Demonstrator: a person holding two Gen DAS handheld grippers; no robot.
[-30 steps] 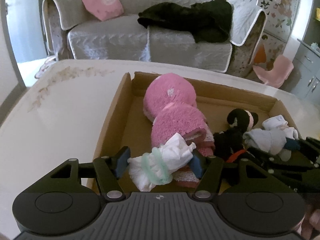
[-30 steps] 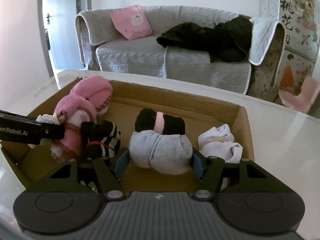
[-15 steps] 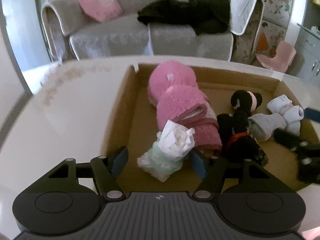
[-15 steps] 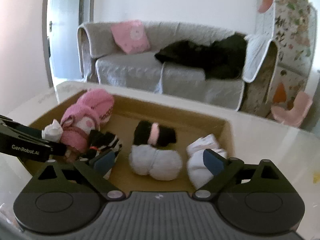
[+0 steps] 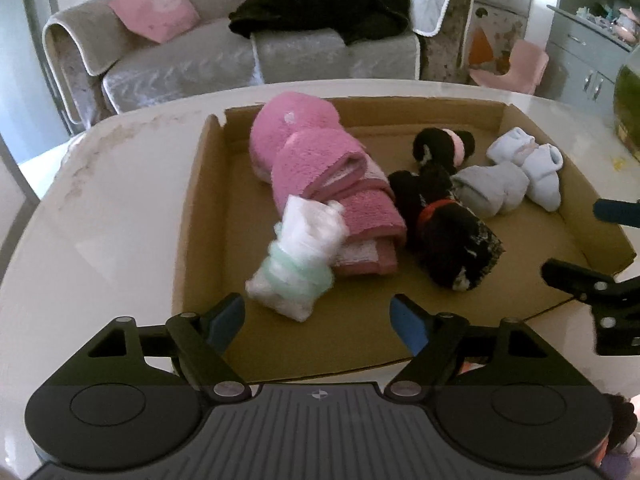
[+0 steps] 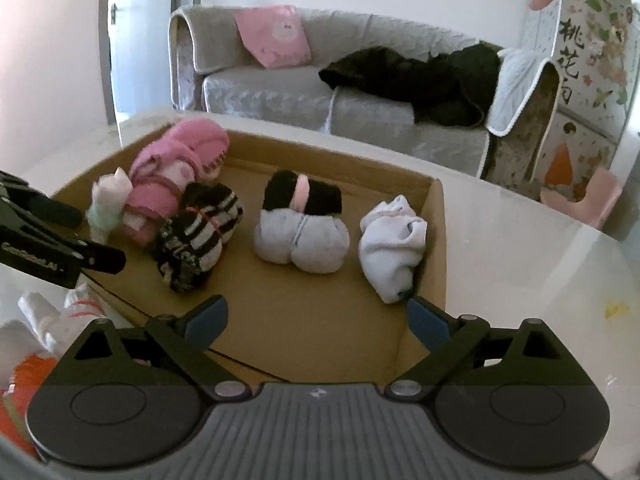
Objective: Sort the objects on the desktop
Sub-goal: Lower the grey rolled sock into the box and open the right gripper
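- Left wrist view: left gripper (image 5: 316, 318) sits at the near edge of the box (image 5: 192, 208), jaws opening, nothing between them. The white-and-mint sock roll (image 5: 298, 256) lies loose on the box floor just past the tips, leaning on the pink roll (image 5: 320, 176).
- Right next to the pink one is the black striped roll (image 5: 448, 228), then the grey roll (image 5: 492, 192) and the pale blue roll (image 5: 528, 168). The black-and-pink roll (image 5: 444, 146) sits behind those.
- Right wrist view: right gripper (image 6: 318, 318) has its jaws wide apart and empty, hanging over the box's near right corner. The grey roll (image 6: 302, 238) lies a bit ahead of it, not touching either pad.
- Box is on a white table (image 5: 100, 216), sofa (image 6: 304, 92) behind it.
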